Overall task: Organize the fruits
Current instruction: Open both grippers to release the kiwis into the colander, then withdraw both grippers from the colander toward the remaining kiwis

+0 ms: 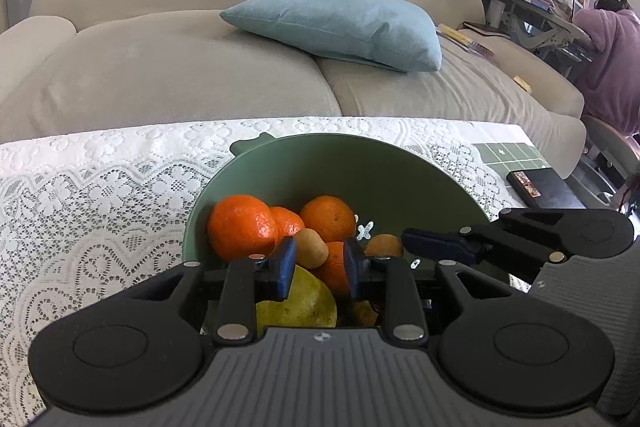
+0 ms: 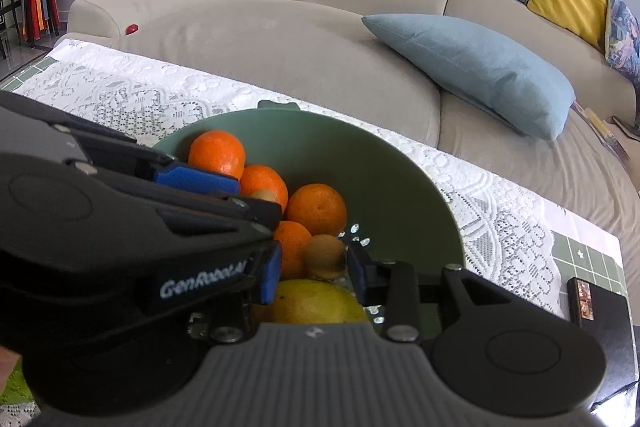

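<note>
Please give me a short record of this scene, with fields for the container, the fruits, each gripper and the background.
container: green bowl on lace tablecloth
fruit in bowl: oranges, small brown fruits, one yellow fruit
left gripper: over the bowl, fingers apart, nothing visibly gripped
right gripper: over the bowl, fingers apart, nothing visibly gripped
background: beige sofa with blue pillow

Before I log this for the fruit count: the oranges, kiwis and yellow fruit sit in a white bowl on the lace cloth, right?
Only the colour is wrong. The bowl is green, not white, as the right wrist view shows. The oranges, kiwis and yellow fruit do sit in it, on the lace cloth.
</note>
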